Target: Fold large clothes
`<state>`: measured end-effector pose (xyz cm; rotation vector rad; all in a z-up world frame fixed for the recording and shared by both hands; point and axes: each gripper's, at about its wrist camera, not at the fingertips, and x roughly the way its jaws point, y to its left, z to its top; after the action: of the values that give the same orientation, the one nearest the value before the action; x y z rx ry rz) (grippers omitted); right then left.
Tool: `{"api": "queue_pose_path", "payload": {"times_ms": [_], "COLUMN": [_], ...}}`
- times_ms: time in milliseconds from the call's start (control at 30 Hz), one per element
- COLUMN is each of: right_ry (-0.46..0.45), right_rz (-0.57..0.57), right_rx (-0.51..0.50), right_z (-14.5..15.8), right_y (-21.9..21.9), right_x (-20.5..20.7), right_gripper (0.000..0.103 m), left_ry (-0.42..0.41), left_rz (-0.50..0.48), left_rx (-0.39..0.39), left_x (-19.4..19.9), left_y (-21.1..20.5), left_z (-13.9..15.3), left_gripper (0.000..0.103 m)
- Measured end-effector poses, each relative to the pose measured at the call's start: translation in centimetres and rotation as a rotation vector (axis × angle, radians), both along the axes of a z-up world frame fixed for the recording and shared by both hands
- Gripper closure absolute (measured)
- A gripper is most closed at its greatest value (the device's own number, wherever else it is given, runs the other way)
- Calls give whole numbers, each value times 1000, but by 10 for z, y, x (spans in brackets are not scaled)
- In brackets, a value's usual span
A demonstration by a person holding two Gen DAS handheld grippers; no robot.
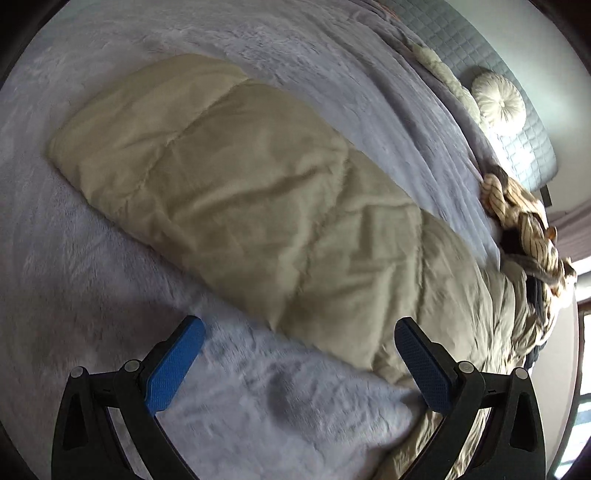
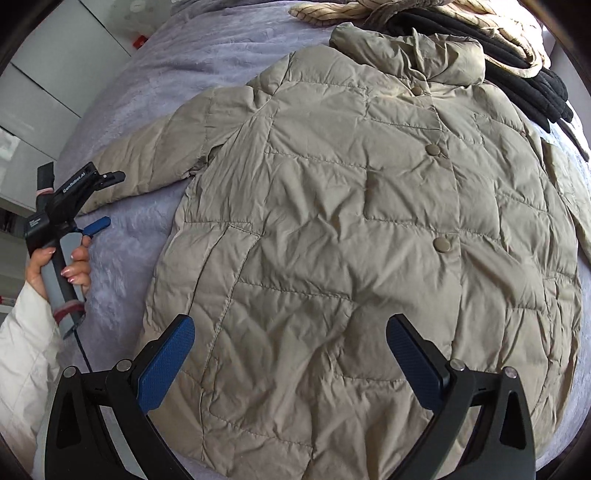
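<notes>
A person's hand [image 2: 59, 269], in a white sleeve [image 2: 26, 354], grips the grey handle of the left gripper [image 2: 98, 226] and holds it low over a lilac blanket [image 2: 155, 74], just off the cuff of a khaki puffer jacket [image 2: 351, 221]. In the left wrist view that gripper [image 1: 299, 365] has its blue pads spread wide with nothing between them; the jacket's sleeve [image 1: 207, 177] runs away ahead of it, its near edge just ahead of the fingertips, and bare blanket [image 1: 74, 288] lies ahead and to its left. The right gripper [image 2: 290, 362] hovers over the jacket's lower front, pads likewise wide apart and empty, quilted fabric filling the gap between them. The jacket lies flat, front up and snapped shut, collar at the far end. Beyond the collar sits a heap of other clothes, striped cream [image 2: 332, 11] over black [image 2: 532, 81]. In the left view a round cushion [image 1: 498, 103] leans on a quilted headboard [image 1: 480, 48] far to the right. Open blanket runs left of the jacket to the bed's edge.
</notes>
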<state>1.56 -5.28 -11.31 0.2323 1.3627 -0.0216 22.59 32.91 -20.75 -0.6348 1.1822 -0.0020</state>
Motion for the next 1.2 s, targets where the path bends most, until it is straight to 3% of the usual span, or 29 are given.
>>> {"api": "queue_pose_path", "payload": {"times_ms": [133,233,267,333,367,400,433,600,633,667,700,733,833,1033,1200], "right_ry": [-22,-48,-56,-77,-89,-102,-114,-187,-206,-212,-198,-176,-118,-19,-26], "right_rz": [-8,0,7,18,25,31,34,14,0,-16,-24,-38,-82,-78,-76], "right_rx": [4,-3,-4,1,7,14,22,60,78,98,134,183,290,335,451], "right_z": [-12,-16,-16,-15,-15,-14,-13,-14,-16,-21,-29,-39,-73,-134,-125], "right_y": [-4,2,4,7,9,12,15,26,26,26,26,27,32,49,32], "right_x": [20,38,45,59,68,77,85,136,145,157,168,178,203,227,221], "right_gripper": [0,0,0,0,0,0,0,1,9,20,58,86,91,93,95], "left_ry": [-18,-38,-47,-52,-55,-68,-85,-204,-237,-260,-282,-311,-374,-447,-496], "left_rz": [100,140,153,159,138,114,100,40,25,14,1,-17,-65,-211,-354], "left_rx": [-24,45,73,106,92,54,15,36,30,26,25,25,21,-5,-25], "left_x": [21,37,41,51,57,63,67,66,66,65,60,61,54,34,22], "left_y": [25,29,29,31,33,34,37,35,36,35,35,34,24,-31,-113], "left_z": [-10,-5,-3,0,0,0,2,44,56,65,73,84,110,147,174], "left_gripper": [0,0,5,40,72,95,96,96,96,96,96,96,96,96,96]}}
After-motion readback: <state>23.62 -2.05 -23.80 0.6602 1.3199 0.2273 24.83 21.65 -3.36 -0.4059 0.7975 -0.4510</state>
